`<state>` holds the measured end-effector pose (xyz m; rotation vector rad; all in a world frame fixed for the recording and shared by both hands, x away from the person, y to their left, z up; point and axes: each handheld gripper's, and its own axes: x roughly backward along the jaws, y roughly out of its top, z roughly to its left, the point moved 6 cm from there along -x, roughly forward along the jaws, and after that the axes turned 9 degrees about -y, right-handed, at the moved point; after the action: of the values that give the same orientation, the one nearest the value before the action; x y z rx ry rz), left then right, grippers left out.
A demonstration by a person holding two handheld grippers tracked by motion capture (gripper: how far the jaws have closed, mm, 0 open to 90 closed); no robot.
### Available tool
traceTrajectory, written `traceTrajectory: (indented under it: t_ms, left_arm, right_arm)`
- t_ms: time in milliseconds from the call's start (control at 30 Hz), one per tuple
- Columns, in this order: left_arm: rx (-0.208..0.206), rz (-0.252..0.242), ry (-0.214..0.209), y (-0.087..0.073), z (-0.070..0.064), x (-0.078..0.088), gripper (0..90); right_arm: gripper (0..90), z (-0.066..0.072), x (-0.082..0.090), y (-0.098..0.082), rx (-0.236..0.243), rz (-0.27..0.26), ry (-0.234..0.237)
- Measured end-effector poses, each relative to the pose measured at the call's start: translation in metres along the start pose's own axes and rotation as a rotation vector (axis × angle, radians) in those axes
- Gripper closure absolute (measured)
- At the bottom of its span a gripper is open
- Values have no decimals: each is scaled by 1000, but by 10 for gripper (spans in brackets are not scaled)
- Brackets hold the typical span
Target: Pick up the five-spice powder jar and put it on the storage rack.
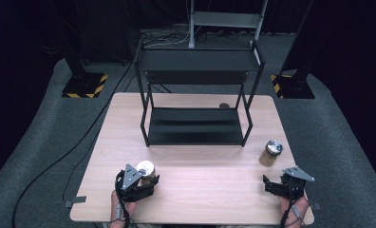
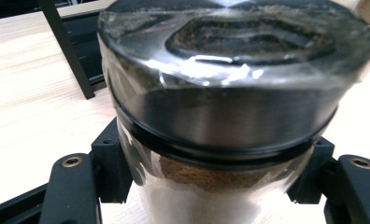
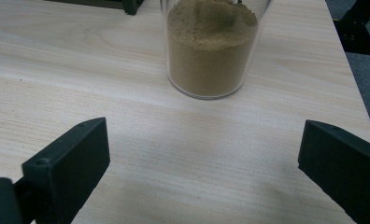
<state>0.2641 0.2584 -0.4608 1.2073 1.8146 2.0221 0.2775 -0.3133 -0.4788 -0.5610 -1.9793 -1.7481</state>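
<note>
Left gripper (image 1: 145,183): fingers (image 2: 110,161) clamped on a clear jar (image 2: 230,107), one at each side of its glass wall just under the steel lid band.
Held jar: steel lid under a clear cap; brown powder over a white layer shows through the glass. In the high view it (image 1: 146,169) sits at the near left of the table (image 1: 195,199), upright between the fingers.
Right gripper (image 1: 271,183): fingers (image 3: 68,163) wide apart, holding and touching nothing, bare table between them.
Second jar (image 3: 212,46): clear, filled with tan powder, standing on the table ahead of the right fingers and apart from them; in the high view it (image 1: 270,152) stands near the right edge.
Left hand: low at the near table edge, gripper roughly level, pointing toward the black rack (image 1: 195,95).
Right hand: low at the near right corner, gripper pointing left and forward.
</note>
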Motion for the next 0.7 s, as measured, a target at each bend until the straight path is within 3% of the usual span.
traceTrajectory:
  t_ms: [700]
  left_arm:
    - [-1,4,-5,7,5,-11,314]
  right_arm:
    - [12,0,0,0,0,1,1]
